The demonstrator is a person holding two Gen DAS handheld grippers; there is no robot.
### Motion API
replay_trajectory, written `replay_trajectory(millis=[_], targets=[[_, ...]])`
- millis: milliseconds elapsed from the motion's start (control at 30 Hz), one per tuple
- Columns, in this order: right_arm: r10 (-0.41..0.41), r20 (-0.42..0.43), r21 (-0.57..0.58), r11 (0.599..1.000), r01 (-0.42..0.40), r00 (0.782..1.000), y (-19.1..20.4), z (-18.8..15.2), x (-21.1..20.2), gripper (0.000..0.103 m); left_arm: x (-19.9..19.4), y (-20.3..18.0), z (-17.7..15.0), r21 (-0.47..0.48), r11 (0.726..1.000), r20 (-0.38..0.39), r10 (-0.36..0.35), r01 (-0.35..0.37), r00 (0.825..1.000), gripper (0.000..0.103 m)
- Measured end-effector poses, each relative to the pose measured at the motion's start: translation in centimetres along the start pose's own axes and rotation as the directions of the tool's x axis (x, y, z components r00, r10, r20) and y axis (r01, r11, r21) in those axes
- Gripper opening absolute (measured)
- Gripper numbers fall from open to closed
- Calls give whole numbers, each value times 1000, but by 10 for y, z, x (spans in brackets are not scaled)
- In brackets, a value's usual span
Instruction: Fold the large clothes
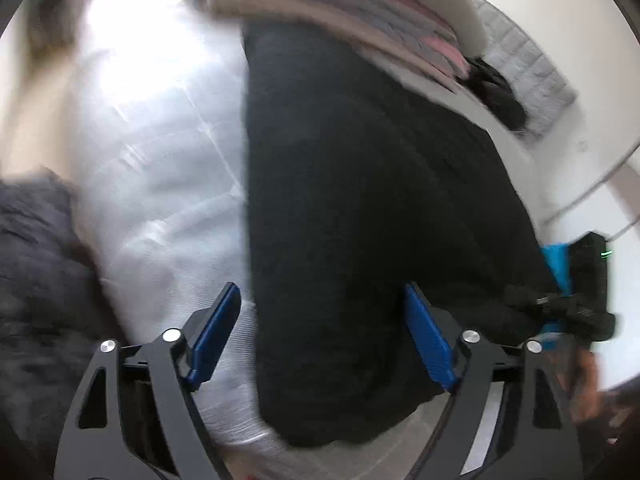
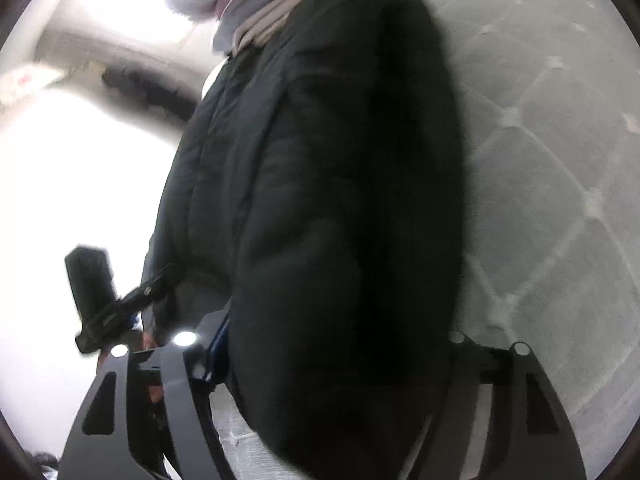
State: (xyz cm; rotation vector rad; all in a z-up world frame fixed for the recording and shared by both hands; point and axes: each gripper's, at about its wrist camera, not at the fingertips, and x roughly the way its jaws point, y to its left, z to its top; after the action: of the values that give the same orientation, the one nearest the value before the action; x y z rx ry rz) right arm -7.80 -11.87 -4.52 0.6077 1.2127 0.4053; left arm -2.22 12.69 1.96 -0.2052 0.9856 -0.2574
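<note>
- My left gripper (image 1: 322, 332) has its blue pads (image 1: 218, 332) spread wide, and nothing is pinched between them. The far pad sits at the edge of the dark cloth; the near one hangs over the pale surface.
- My right gripper (image 2: 332, 364) is harder to read. One blue-edged finger (image 2: 218, 344) shows at the left of a thick fold, while the other is hidden behind the bulk. The jaws look set wide around that fold, but I cannot tell whether they press on it.
- The black padded jacket (image 1: 360, 220) fills the middle of both views. It lies as a long, thick, doubled-over roll on the quilted grey mattress (image 2: 540, 180), with its near end just ahead of both grippers.
- Beyond its far end sits a stack of folded clothes (image 1: 340, 4) in pink, grey and beige. A second dark garment (image 1: 36, 264) is bunched at the left of the left view, and another small dark piece (image 1: 496, 88) lies past the stack.
- From the left view I can see the other gripper's body (image 1: 588, 280) just beside the jacket's right edge.
- My reading: the lengthwise fold is done, and I am at the near end, ready for a crosswise fold or a carry to the stack.
- The next move calls for both grippers closing on the whole thickness at matching heights. This puffy fabric will spring open if only the top layer is caught.
</note>
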Motion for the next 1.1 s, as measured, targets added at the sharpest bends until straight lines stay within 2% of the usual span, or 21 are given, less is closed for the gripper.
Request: replay_trajectory(millis=[33,67,100,133,167,233,267,333,433,500,567,700,867,1100], targets=[[-52,61,-24,998,54,997,8,-1,-13,72,-19,-14,-1,62,988,83,137,-142,987,88],[-135,165,-60,987,146,977,21,-5,-33,74,-37,-28,-4,104,964,155,226,-243,962,92],[-205,238,-65,972,227,949,29,-10,-46,80,-48,-36,-6,125,959,180,232,-256,956,93],[-299,329,-63,939,337,895,43,-18,-61,85,-57,-45,-8,140,957,188,225,-253,956,93],[-352,406,-75,907,415,843,60,-29,-72,87,-61,-51,-8,152,952,194,236,-267,952,94],[-376,482,-121,866,485,792,88,-48,-78,96,-64,-70,-16,191,929,213,276,-317,937,94],[-386,514,-160,834,528,766,108,-62,-75,96,-66,-79,-20,203,923,214,283,-326,935,94],[-398,544,-206,790,577,739,130,-74,-65,96,-65,-91,-21,213,920,204,287,-329,936,94],[-393,539,-254,768,588,745,140,-113,-64,96,-70,-101,-27,187,938,200,254,-291,946,95],[-397,509,-255,778,574,764,135,-120,-66,96,-70,-99,-33,176,945,190,243,-276,951,95],[-388,493,-245,797,553,779,134,-111,-64,96,-61,-94,-36,170,947,184,240,-271,953,95],[-390,504,-230,800,555,771,128,-117,-66,96,-62,-94,-46,165,952,174,229,-258,958,95],[-406,523,-206,793,573,750,126,-123,-73,96,-62,-96,-51,160,951,174,235,-263,956,95],[-429,512,-177,795,580,744,118,-124,-74,96,-66,-94,-52,146,949,182,251,-279,951,95]])
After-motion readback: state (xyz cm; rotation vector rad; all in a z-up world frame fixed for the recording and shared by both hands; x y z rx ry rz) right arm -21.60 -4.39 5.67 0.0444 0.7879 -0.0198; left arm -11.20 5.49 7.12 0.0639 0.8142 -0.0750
